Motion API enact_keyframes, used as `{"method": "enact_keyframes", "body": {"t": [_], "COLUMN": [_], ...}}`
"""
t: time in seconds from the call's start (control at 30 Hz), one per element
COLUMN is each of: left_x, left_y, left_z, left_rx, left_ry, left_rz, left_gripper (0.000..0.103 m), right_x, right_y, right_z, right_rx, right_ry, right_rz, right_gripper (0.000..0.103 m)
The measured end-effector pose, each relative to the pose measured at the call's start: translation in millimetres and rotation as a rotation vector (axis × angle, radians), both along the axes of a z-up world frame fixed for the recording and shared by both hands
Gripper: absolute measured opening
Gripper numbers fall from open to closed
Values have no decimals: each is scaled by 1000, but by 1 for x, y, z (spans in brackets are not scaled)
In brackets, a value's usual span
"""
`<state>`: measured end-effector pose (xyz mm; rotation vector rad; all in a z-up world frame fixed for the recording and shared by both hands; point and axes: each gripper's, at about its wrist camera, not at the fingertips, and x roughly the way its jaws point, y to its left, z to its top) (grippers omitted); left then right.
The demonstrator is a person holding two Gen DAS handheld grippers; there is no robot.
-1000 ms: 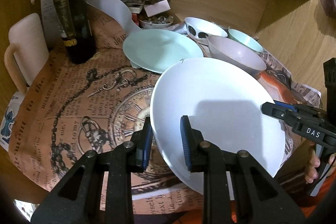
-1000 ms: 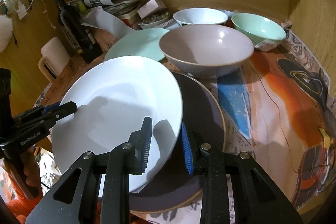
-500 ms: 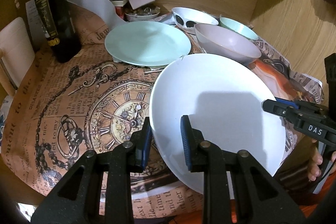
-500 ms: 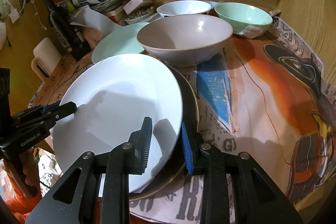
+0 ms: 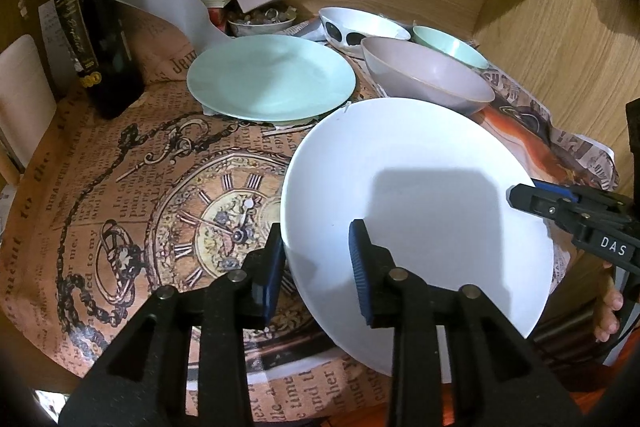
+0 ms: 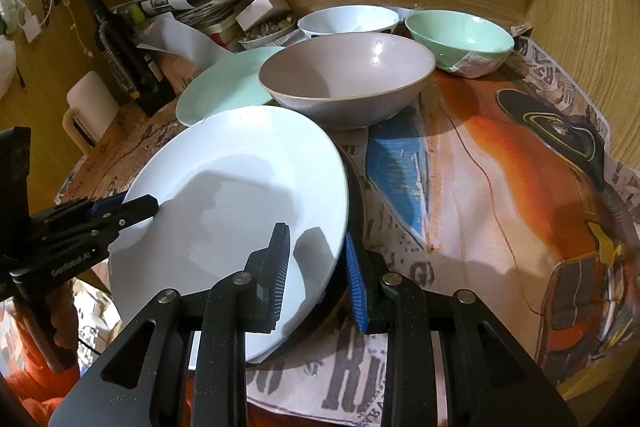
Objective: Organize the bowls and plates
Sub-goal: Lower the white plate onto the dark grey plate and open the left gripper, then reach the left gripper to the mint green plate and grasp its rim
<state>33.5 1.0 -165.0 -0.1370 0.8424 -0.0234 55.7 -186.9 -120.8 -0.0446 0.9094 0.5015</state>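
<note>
- The left hand-held gripper [image 5: 316, 267] straddles the left rim of the white plate [image 5: 420, 187]; its jaws are opening, the right pad lies on the plate's upper face and the left pad stands just off the rim.
- The right hand-held gripper [image 6: 316, 275] pinches the right rim of the same plate, one pad on top and the blue pad beneath, at the lower centre of the right wrist view.
- The white plate is tilted, its right edge lying over a dark plate [image 6: 352, 195] on the tabletop [image 6: 500, 187], which is covered in printed paper.
- Above the white plate in the left wrist view a mint plate [image 5: 272, 79] lies flat; to its right stands a grey bowl [image 5: 428, 79].
- Beyond the grey bowl are a white bowl [image 5: 360, 27] with dark spots and a green bowl [image 5: 448, 47].
- A dark bottle [image 5: 96, 39] stands upright at upper left, beside a cream mug [image 5: 20, 99].
- Fingers of a hand [image 5: 608, 315] show at the lower right edge.
</note>
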Motion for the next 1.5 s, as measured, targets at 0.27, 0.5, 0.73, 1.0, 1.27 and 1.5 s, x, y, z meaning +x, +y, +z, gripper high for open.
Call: {"method": "enact_keyframes", "body": {"t": [0.27,0.5,0.73,1.0,1.27,1.5], "left_x": [1,3,3,-6,-6,5], "left_y": [-3,-5,3,25,60,86], "left_z": [-2,-4,5,34,62,76], "left_rx": [12,34,12,26,64,84], "left_ry": [-9,-13,-42,-147,-244,-285], "left_rz": [-19,-32,-28,21,113,167], "left_gripper": [37,41,41,50,71,89], "right_x": [-3,-5,-4,0,17,41], "right_y": [-1,-2,-3,16,44,73], "right_z": [1,4,18,41,69,87], "right_rx": [-21,-67,-38,-10,27,42], "right_ry": [-7,-44,-76,-161,-244,-289], "right_rz": [13,-6,-25,4,41,68], "right_gripper": [25,28,29,42,54,64]}}
